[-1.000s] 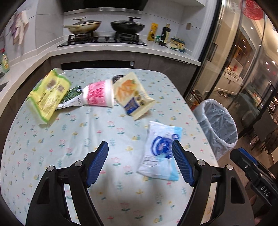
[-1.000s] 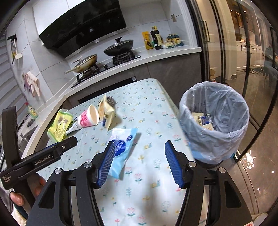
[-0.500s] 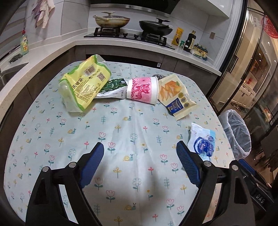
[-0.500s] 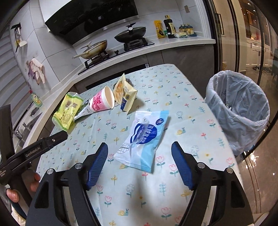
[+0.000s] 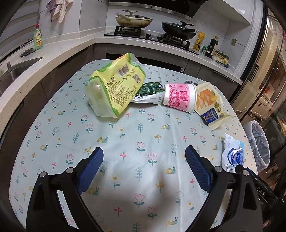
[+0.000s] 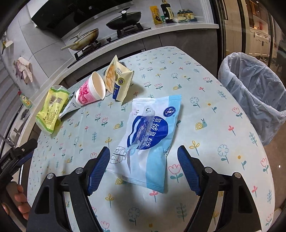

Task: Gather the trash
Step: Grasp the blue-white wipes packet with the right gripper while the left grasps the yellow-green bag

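Blue-white wrapper (image 6: 148,137), flat, glossy, printed label

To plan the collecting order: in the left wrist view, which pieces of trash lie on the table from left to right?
yellow-green bag → green wrapper → pink paper cup → orange-and-blue snack packet → blue-and-white pouch

Home kitchen, pretty clearly. Gas hob (image 5: 152,36) set into a pale L-shaped counter (image 5: 59,42), with 2 pans on it: a lidded wok (image 5: 133,18) and a black pan (image 5: 178,29). Dark range hood (image 6: 80,13) right above. Sauce bottles (image 5: 211,47) lined up at the counter's end, dish soap (image 5: 38,38) by a steel sink (image 5: 12,71), cloth (image 5: 58,9) hanging on the tiled wall. Floral tablecloth (image 5: 143,133) on the table, lined trash bin (image 6: 253,92) beside it, glass doors (image 5: 268,71) past that.
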{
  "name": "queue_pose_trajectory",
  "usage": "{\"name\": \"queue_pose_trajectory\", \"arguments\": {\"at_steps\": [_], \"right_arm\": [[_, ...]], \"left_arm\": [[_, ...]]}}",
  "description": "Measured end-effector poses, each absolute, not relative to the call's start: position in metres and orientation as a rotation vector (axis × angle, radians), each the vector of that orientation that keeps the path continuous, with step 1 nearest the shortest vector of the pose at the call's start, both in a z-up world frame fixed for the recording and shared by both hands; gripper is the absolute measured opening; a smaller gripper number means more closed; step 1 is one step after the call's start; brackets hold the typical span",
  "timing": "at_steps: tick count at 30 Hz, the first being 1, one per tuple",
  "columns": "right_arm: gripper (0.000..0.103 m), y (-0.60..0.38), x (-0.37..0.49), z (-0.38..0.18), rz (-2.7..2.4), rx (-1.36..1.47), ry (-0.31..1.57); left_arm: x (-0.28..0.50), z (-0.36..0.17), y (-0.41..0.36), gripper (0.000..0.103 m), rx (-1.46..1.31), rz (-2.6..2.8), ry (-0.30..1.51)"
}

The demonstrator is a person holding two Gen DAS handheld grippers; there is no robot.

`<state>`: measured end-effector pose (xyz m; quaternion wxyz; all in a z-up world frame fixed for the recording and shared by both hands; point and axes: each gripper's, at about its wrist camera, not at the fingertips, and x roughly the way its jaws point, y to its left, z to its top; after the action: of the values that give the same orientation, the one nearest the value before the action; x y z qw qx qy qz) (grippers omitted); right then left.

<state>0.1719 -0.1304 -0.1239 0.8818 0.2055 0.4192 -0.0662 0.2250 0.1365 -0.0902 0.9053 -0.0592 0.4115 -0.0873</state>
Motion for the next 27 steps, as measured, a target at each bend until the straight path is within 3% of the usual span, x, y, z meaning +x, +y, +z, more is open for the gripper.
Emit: {"name": "queue_pose_trajectory", "arguments": {"at_steps": [3,5,8,13,19,26,27], "right_arm": [[0.063,-0.129,0.180,-0.130,-0.137,0.418,0.892],[0.048,-0.128,0.183,-0.134,-0.138,0.417,0.903],[0.039,-0.127,0.186,-0.135,-0.136,0.410,0.902],[0.030,-0.125,0.188,-0.133,-0.133,0.411,0.903],[0.029,-0.120,0.187,-0.130,-0.137,0.402,0.908],[0.029,-0.115,0.182,-0.126,-0.133,0.406,0.904],[0.029,-0.114,0.181,-0.126,-0.131,0.406,0.904]], "left_arm": [[0.239,-0.091,0.153,0.089,-0.135,-0.150,0.846],[0.250,-0.091,0.164,0.089,-0.149,-0.129,0.840],[0.269,-0.092,0.180,0.090,-0.168,-0.098,0.840],[0.307,-0.093,0.197,0.090,-0.174,-0.062,0.842],[0.338,-0.093,0.201,0.089,-0.158,-0.039,0.827],[0.346,-0.098,0.187,0.048,-0.116,-0.083,0.857],[0.345,-0.098,0.184,0.035,-0.106,-0.091,0.859]]}}
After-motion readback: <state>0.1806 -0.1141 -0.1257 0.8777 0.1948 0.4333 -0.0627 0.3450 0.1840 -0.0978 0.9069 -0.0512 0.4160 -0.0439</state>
